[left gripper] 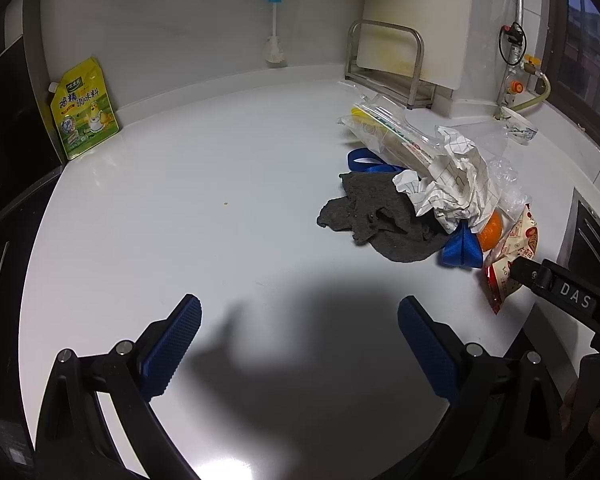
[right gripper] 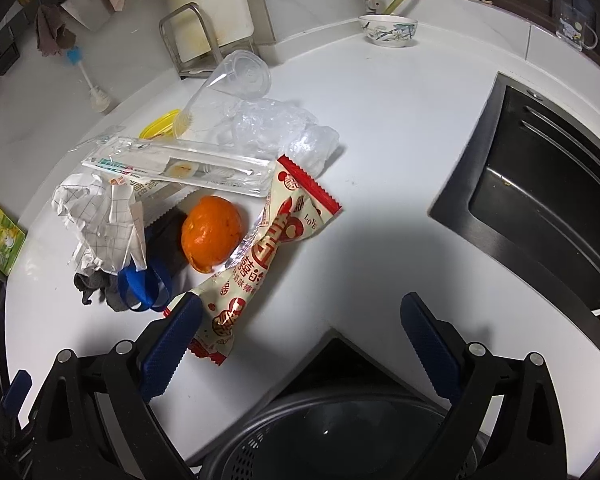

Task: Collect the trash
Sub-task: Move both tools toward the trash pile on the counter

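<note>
Trash pile mid-right of left wrist view, centre-left of right wrist view, on white countertop [left gripper: 220,240]. Left gripper [left gripper: 300,344] fingers wide, holding nothing, hovering over bare counter at bottom, well apart from pile. Right gripper [right gripper: 300,344] fingers wide too, nothing held; left blue pad [right gripper: 172,344] overlaps lower end of red-and-cream printed snack wrapper [right gripper: 268,236], contact or just above: can't tell.

Pile: round orange fruit or peel [right gripper: 212,232] touching wrapper; crumpled grid-lined paper [right gripper: 100,224]; clear flat plastic package [right gripper: 180,168]; clear plastic cup on its side [right gripper: 228,88]; crinkled clear plastic film [right gripper: 284,128]; yellow lid [right gripper: 160,128]; blue ribbon strap [right gripper: 144,288]; grey cloth rag [left gripper: 380,216].

Risks, judged: wrapper thin and slick, pads may skid on it or close on air; orange could roll if wrapper dragged; strap tangled w/ rag and paper, may pull extras along.

Around: grey perforated bin [right gripper: 332,432] bottom centre, likely drop spot; dark sink [right gripper: 540,200] right; patterned bowl [right gripper: 388,30] top; yellow-green seasoning pouch [left gripper: 84,112] upper left, prob. not trash. Nothing btw right gripper and wrapper.
</note>
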A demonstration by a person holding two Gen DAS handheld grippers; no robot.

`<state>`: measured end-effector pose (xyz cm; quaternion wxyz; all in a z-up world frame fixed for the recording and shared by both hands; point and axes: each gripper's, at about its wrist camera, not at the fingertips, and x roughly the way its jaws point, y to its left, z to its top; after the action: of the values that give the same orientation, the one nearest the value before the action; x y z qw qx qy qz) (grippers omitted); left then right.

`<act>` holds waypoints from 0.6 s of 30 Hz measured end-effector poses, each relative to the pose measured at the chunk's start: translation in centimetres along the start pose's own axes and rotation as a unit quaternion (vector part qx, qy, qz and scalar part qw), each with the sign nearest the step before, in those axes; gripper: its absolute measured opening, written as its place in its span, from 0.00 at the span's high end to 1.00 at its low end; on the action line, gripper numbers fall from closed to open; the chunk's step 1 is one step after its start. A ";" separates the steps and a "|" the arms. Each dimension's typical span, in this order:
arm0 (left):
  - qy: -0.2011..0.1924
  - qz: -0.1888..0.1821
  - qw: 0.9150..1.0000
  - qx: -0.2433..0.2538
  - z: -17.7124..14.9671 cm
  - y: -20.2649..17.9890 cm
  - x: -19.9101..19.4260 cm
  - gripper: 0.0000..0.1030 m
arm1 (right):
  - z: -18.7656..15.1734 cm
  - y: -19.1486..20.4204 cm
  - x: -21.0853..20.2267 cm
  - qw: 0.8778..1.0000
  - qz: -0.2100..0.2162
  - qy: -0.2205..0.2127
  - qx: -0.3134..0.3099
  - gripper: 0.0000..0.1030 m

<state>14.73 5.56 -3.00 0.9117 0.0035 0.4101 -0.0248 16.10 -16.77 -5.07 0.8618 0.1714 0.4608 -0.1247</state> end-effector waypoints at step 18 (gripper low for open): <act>-0.009 -0.003 1.000 -0.001 0.2 -0.1 -0.3 0.06 | 1.1 -0.8 1.2 0.998 0.030 0.012 0.047 0.09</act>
<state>14.69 5.48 -2.61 0.9151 0.0012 0.4023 -0.0270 17.32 -18.05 -5.66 0.8505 0.2266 0.4596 -0.1183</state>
